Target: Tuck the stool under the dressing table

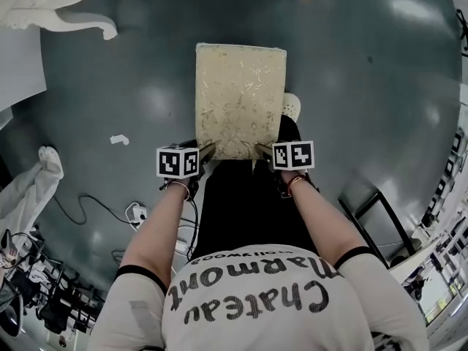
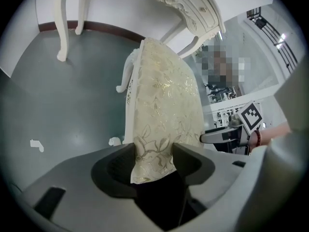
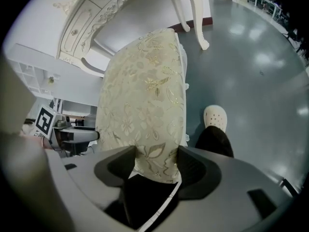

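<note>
A: Start with the big things. What fills the view?

B: A glossy grey floor [image 1: 351,86]. At its far side is the white carved dressing table [image 2: 193,8]. The head view catches only its curled feet, along the top edge.

A: And the stool?

B: The stool [image 1: 240,97] is out on the floor, straight ahead of the person. Its cream flowered cushion runs lengthwise toward the dressing table, and its far end stops short of the table's feet, so it is not under it. One white curved leg [image 2: 125,71] shows below the cushion.

A: The tongs?

B: Both are at the near end. The left tongs [image 2: 153,151] pinch the cushion's near left corner, with the fabric filling the gap between the jaws. The right tongs [image 3: 155,153] pinch the near right corner the same way.

A: Anything smaller?

B: A white clog [image 3: 215,117] on the person's foot, just beside the stool on the right — and a scrap of white paper [image 1: 119,139] on the floor to the left, apart from the stool.
</note>
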Action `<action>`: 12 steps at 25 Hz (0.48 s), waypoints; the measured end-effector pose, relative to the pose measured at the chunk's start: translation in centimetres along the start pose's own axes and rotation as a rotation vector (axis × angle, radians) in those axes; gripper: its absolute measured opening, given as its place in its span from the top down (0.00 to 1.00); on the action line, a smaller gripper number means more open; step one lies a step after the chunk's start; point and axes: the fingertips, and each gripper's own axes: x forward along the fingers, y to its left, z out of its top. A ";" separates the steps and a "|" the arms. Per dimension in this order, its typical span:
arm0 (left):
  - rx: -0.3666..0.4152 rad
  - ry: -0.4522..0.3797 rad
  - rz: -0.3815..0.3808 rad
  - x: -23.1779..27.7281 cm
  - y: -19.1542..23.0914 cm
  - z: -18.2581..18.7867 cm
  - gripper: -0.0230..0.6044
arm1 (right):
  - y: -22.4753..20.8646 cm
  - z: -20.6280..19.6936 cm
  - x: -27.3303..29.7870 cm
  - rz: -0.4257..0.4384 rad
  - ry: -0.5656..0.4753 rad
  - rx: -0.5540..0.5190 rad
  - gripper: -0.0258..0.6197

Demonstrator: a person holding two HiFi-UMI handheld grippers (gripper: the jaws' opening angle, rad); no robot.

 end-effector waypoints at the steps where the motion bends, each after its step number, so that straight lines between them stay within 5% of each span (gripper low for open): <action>1: 0.005 -0.006 -0.002 -0.3 0.2 0.7 0.55 | 0.3 0.6 0.0 0.002 -0.001 0.006 0.51; 12: -0.014 -0.039 -0.001 -0.9 1.3 7.7 0.56 | 1.1 8.1 -0.3 0.028 0.015 -0.025 0.53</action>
